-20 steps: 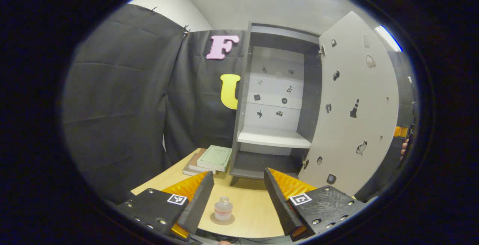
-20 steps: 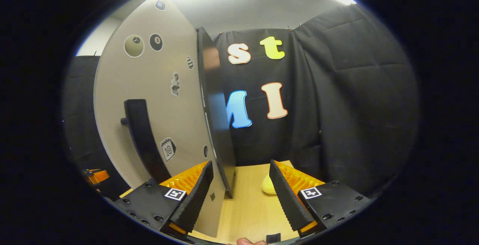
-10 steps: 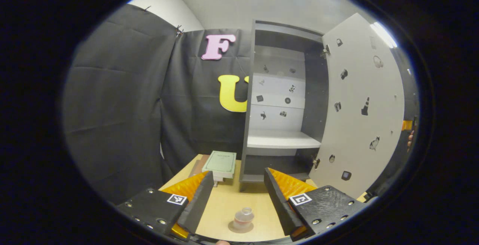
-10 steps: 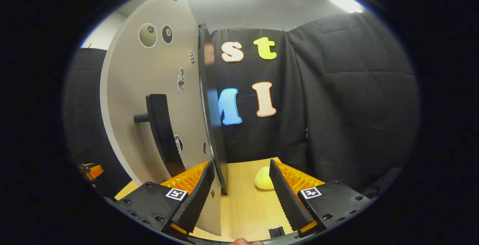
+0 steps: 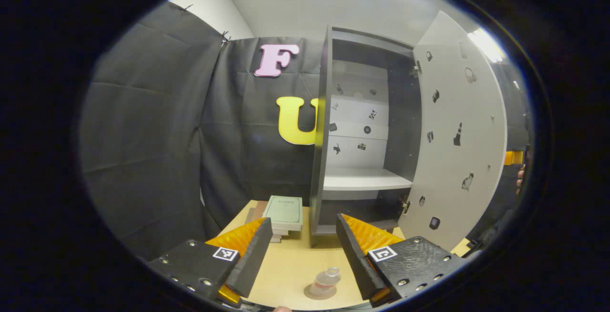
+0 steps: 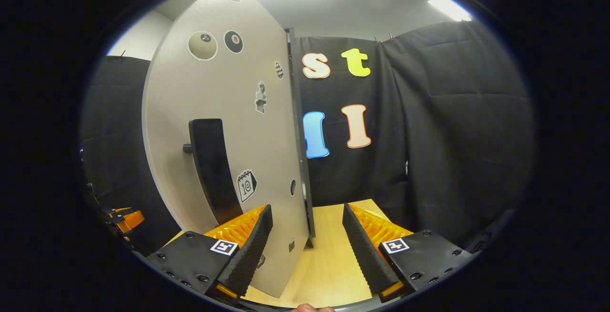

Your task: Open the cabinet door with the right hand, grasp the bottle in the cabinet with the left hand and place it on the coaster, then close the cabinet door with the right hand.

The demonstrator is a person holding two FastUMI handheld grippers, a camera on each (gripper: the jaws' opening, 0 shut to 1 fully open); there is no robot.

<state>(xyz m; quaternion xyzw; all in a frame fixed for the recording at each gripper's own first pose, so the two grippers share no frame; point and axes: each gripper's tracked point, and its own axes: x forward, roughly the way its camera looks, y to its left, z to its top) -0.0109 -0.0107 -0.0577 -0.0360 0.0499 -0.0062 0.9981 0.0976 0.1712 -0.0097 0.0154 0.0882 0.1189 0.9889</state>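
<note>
Bottle (image 5: 327, 278), small, clear glass w/ pinkish contents, stands on round brown coaster (image 5: 320, 293) on pale wood-grain table (image 5: 290, 264), neck tilted toward upper right. Left gripper (image 5: 301, 247) above it, jaws wide apart, holding nothing. Behind: dark grey cabinet (image 5: 324, 135), matte beige sticker-dotted door (image 5: 457, 135) swung open. Right gripper (image 6: 307, 243) also spread, door edge between fingers, not touching.

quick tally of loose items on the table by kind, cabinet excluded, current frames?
Small clear glass bottle: 1
Round brown coaster under the bottle: 1
Books in the stack beside the grey cabinet, green-covered book on top: at least 2; the lower ones are partly hidden
Total: at least 4
</note>
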